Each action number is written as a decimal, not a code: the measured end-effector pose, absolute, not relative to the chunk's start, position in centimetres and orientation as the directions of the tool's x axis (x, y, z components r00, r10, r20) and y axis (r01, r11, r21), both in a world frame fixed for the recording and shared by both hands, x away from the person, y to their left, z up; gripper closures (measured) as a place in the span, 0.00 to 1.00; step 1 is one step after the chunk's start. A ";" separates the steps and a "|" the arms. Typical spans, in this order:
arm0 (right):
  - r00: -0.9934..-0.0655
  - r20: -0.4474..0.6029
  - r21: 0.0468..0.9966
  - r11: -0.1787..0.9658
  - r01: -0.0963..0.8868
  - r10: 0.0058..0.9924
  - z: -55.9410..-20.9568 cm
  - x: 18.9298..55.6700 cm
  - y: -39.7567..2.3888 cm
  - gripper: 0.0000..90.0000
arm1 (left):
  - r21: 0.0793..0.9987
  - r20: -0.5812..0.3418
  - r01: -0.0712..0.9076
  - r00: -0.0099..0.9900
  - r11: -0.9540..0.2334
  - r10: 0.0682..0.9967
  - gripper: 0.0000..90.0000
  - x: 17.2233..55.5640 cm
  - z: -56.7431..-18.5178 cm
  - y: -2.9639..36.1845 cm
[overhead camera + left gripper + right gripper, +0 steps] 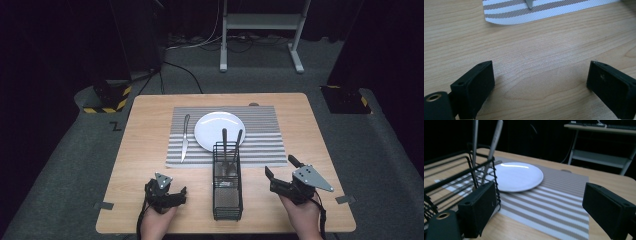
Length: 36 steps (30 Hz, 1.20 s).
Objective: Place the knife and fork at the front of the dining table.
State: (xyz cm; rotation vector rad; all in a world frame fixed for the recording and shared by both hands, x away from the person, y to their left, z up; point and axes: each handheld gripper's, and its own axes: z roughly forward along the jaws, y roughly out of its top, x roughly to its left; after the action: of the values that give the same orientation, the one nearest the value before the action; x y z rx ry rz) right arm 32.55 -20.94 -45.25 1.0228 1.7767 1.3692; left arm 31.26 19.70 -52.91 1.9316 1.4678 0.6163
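Note:
A white plate [219, 130] lies on a striped placemat [260, 145], with a knife [185, 137] on the mat to its left. A black wire basket [227, 200] stands in front of the plate and has two utensils [231, 145] upright in its far end. My left gripper [170, 192] rests low over bare wood left of the basket, open and empty [540, 75]. One end of the knife [530, 3] shows ahead of it. My right gripper [280, 166] hovers right of the basket, open and empty [541, 192], facing the plate [517, 176] and basket [461, 177].
The wooden table [145, 150] has tape tabs at its near left [103, 205] and near right [345, 199] corners. Beyond the table stands a white desk frame [260, 30] on grey carpet. Bare wood lies between each gripper and the placemat.

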 end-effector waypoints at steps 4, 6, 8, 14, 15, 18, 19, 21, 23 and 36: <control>-0.481 -0.051 0.980 0.136 0.143 0.875 -44.5 32.9 -19.9 0.14 | 0.720 -0.007 0.669 0.271 -0.183 0.963 0.08 31.3 -52.9 19.7; -0.481 -0.051 0.984 0.128 0.127 0.875 -44.1 33.2 -19.3 0.15 | 0.720 -0.007 0.669 0.271 -0.183 0.963 0.08 31.3 -52.9 19.7; -0.478 -0.057 0.985 0.128 0.118 0.877 -43.9 33.4 -18.7 0.16 | 0.720 -0.007 0.669 0.271 -0.183 0.963 0.08 31.3 -52.9 19.7; -0.480 -0.069 0.989 0.124 0.084 0.874 -43.7 34.3 -17.1 0.25 | 0.720 -0.007 0.669 0.271 -0.183 0.963 0.08 31.3 -52.9 19.7; -0.480 -0.068 0.990 0.120 0.078 0.875 -43.7 34.4 -16.9 0.26 | 0.720 -0.007 0.669 0.271 -0.183 0.963 0.08 31.3 -52.9 19.7; -0.478 -0.061 0.993 0.101 0.059 0.876 -43.6 34.9 -16.2 0.32 | 0.720 -0.007 0.669 0.271 -0.183 0.963 0.08 31.3 -52.9 19.7; -0.479 -0.057 0.994 0.095 0.056 0.876 -43.6 35.1 -16.1 0.35 | 0.720 -0.007 0.669 0.271 -0.183 0.963 0.08 31.3 -52.9 19.7; -0.483 -0.049 0.995 0.084 0.052 0.874 -43.5 35.3 -15.7 0.38 | 0.720 -0.007 0.669 0.271 -0.183 0.963 0.08 31.3 -52.9 19.7; -0.486 -0.044 0.996 0.078 0.049 0.873 -43.5 35.6 -15.3 0.42 | 0.720 -0.007 0.669 0.271 -0.183 0.962 0.08 31.3 -52.9 19.7; -0.529 -0.013 0.994 0.069 0.085 0.848 -43.6 38.0 -12.4 0.66 | 0.724 -0.016 0.667 0.272 -0.177 0.962 0.08 31.2 -52.9 19.8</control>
State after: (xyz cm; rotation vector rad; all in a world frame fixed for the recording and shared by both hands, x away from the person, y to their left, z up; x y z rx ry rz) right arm 38.03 -12.36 -43.57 0.9351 1.7093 1.5220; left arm 31.24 19.80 -52.92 1.9230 1.4648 0.6095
